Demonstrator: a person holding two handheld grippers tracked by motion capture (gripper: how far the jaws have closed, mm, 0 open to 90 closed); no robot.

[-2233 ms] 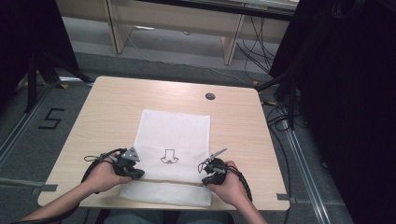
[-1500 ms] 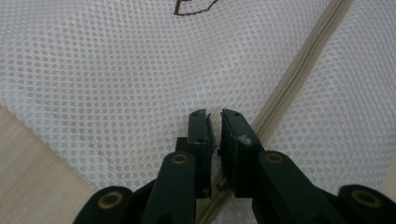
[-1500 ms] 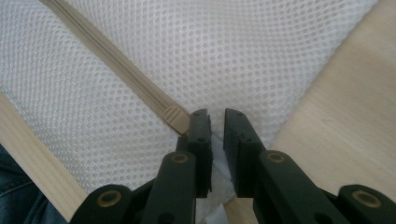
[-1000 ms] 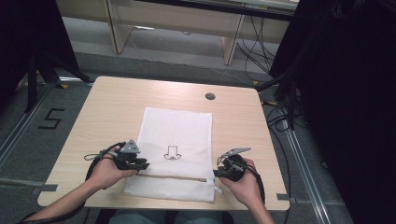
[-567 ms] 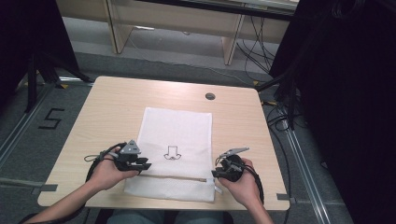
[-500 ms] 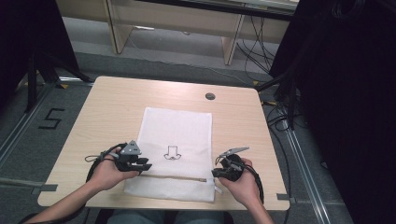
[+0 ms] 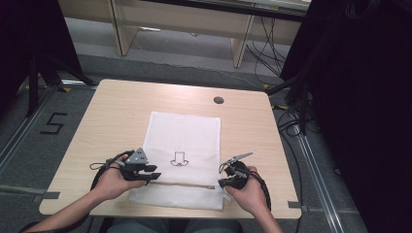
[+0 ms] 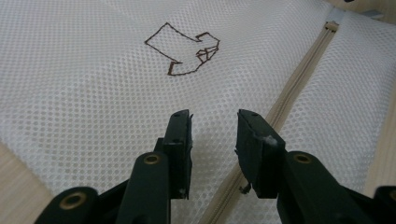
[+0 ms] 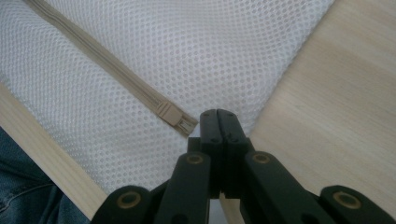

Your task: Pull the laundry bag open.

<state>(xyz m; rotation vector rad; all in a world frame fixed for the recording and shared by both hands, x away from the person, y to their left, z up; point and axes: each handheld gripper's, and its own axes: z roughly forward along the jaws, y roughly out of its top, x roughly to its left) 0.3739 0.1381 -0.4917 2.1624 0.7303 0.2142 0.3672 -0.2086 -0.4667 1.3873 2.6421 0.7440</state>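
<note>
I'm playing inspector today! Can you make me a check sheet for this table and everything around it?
Surface: wooden table, a round hole near the far edge.
Job's things: white mesh bag lying flat, a small drawing on it, tan zipper across its near end.
Clutter: nothing seen.
Grippers: left gripper open over the mesh by the zipper, its fingers have just been opening, nothing between them; right gripper has just closed, shut at the bag's edge beside the zipper's end.
Cables: black loops trail from both grippers; more hang behind the table.
Surroundings: grey floor, a taped 5, wooden furniture legs.
</note>
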